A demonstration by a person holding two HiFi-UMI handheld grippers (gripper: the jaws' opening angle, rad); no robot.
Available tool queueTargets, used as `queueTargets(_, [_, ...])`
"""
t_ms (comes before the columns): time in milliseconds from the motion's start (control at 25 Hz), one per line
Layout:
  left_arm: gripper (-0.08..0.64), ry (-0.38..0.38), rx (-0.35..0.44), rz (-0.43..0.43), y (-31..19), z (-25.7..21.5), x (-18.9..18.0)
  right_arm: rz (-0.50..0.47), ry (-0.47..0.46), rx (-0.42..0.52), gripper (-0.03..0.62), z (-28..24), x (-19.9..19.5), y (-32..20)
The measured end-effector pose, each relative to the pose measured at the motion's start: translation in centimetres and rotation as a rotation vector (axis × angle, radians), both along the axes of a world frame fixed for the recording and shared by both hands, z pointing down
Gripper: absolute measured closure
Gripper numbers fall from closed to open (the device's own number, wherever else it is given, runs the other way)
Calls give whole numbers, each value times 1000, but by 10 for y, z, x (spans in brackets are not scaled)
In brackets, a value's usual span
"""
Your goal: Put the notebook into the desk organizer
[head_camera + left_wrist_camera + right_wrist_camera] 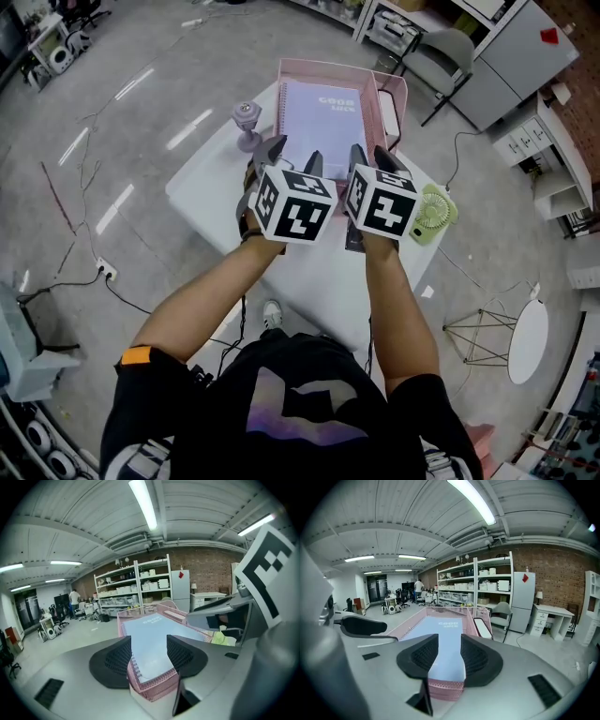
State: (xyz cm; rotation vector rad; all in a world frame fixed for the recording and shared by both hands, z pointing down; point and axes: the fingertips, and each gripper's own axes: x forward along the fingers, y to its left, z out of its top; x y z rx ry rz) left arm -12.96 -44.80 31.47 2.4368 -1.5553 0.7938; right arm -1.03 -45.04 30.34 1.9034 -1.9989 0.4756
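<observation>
The pale lilac spiral notebook (319, 122) lies flat inside the pink mesh desk organizer (323, 66) on the white table. Both grippers hover at the organizer's near edge, side by side. In the head view my left gripper (295, 159) is over the notebook's near left part and my right gripper (372, 159) over its near right part. In the left gripper view the notebook (152, 637) shows through the gap of the open left gripper (149, 656), pads clear of it. The right gripper (450, 656) also stands open above the notebook (447, 639) and the mesh rim (445, 688).
A purple goblet-shaped object (246, 120) stands left of the organizer. A small green fan (433, 211) lies at the table's right edge, and a dark flat object (354, 239) sits under my right hand. A white, black-framed item (388, 112) rests in the organizer's right compartment. A grey chair (450, 52) stands beyond.
</observation>
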Motion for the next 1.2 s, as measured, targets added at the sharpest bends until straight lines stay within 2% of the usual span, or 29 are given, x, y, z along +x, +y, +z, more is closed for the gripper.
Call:
queueTargets(80, [328,38,5,-2,2,-2,-4,-2,-1,31,446,-5,-1,3])
queueTargets(280, [328,143,48,23,13,-17,-11,-31,1,96,553,-13,-8,14])
queueTargets(360, [330,176,61,40,21,-20,-10,-55,2,113,565,-13,-12,22])
queueTargets(560, [400,222,91,70,50,-21,-5,-114,-30,148,574,-10,-24,50])
queueTargets(800, [533,240,73,61,95,-7,-1,-190,-55,184,575,-9,-35,97])
queueTargets(1200, [551,261,89,40,197,-1,32,-305,-100,185,575,7,-15,195])
